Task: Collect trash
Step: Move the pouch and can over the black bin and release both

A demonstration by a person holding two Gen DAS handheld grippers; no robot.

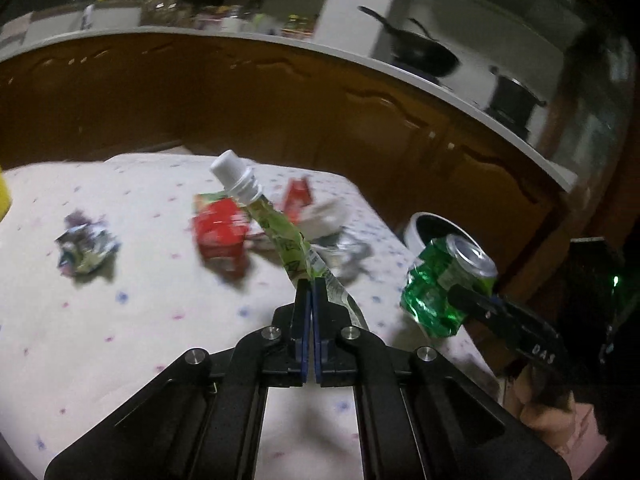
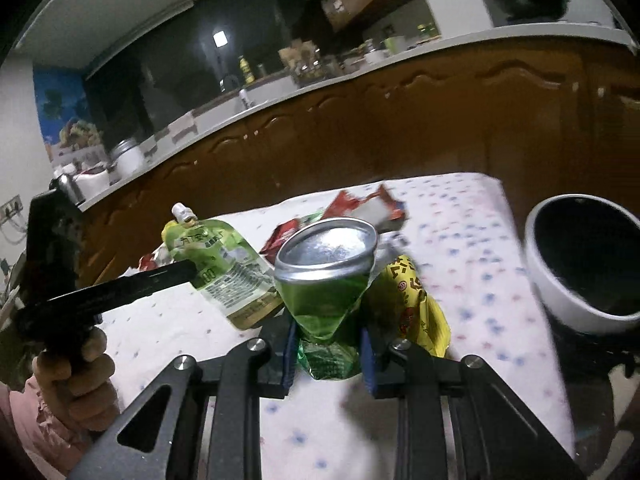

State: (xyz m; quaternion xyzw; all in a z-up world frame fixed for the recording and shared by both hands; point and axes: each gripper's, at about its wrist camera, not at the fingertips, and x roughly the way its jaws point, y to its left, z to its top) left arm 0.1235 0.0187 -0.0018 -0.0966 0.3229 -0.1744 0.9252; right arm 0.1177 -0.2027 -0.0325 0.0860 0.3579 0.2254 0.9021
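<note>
Pouch (image 1: 280,224) pinched between closed left fingers (image 1: 301,300), crushed green can (image 2: 326,280) clamped between right fingers (image 2: 289,344)

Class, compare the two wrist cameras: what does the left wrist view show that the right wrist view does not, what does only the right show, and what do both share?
Only the left wrist view shows the crumpled silvery foil wrapper and the red carton box.

Only the right wrist view shows the yellow printed snack packet behind the can.

Both show the left claw shut on the green spouted drink pouch, the right claw shut on the crushed green aluminium can, the white round bin with black liner and the dotted white tablecloth.
</note>
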